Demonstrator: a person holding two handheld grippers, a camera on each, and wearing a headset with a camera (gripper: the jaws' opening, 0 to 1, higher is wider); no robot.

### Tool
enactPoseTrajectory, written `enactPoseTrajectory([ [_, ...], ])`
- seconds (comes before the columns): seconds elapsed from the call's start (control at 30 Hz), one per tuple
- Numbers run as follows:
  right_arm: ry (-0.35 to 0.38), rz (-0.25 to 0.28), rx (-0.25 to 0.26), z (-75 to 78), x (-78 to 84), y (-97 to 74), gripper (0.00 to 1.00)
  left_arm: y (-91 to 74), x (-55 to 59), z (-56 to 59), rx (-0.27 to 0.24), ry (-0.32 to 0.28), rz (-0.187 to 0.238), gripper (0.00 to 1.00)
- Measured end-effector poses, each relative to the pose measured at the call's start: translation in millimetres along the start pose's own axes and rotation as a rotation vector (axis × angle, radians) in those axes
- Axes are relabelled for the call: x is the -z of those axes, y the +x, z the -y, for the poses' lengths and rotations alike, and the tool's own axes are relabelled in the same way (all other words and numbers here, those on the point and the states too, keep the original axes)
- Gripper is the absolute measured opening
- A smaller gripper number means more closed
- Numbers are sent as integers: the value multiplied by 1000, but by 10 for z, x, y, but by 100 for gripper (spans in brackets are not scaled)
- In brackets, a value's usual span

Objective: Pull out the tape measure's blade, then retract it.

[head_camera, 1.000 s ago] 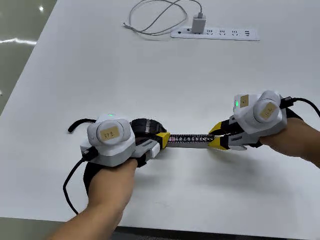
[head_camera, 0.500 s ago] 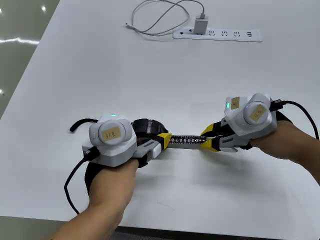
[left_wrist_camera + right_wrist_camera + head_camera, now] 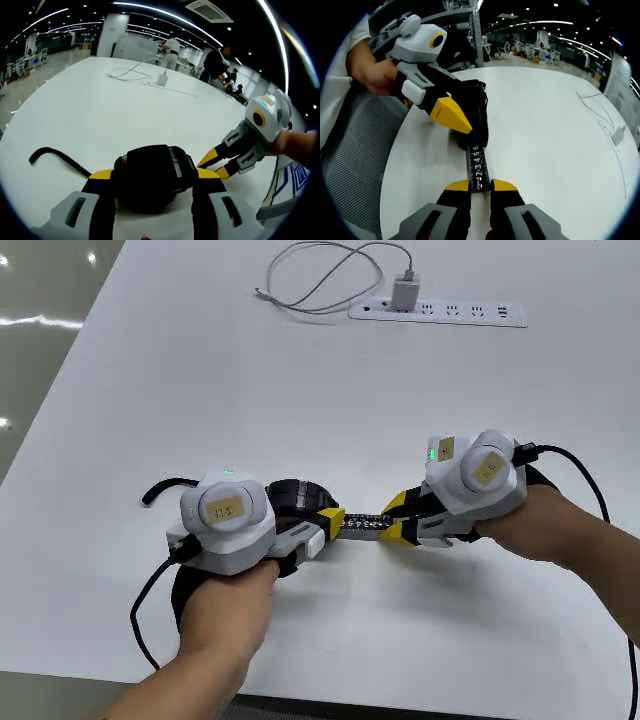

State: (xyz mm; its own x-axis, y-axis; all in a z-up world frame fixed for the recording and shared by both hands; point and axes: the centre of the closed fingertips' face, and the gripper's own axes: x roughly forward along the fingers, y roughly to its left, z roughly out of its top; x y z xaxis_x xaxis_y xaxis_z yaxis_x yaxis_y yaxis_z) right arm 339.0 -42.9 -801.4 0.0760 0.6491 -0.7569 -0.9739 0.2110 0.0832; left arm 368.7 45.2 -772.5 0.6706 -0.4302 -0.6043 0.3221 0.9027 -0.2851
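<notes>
Nearing the tape measure (image 3: 295,498), right claw (image 3: 389,519) grips the shortened blade (image 3: 362,524).

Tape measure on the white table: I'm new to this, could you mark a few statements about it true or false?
1. The left gripper is clamped on the tape measure's black case. True.
2. The right gripper hangs open, clear of the blade. False: it pinches the blade's end.
3. The blade is fully wound in. False: a short numbered stretch shows between the grippers.
4. A white charger sits in the power strip. True.
</notes>
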Motion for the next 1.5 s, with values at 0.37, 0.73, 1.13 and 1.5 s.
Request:
enactPoseTrajectory([
  [0.37,-3,26,-13,-27,-171,162,10,4,6,5,2,-2,0,57],
  [0.73,-15,48,-19,-54,-316,287,10,-2,6,4,5,-4,1,57],
  [1.13,-47,53,-14,-77,-339,304,11,-5,-1,14,19,-5,12,59],
  [1.5,-43,47,-3,-71,-339,304,12,0,0,15,28,-31,-5,60],
])
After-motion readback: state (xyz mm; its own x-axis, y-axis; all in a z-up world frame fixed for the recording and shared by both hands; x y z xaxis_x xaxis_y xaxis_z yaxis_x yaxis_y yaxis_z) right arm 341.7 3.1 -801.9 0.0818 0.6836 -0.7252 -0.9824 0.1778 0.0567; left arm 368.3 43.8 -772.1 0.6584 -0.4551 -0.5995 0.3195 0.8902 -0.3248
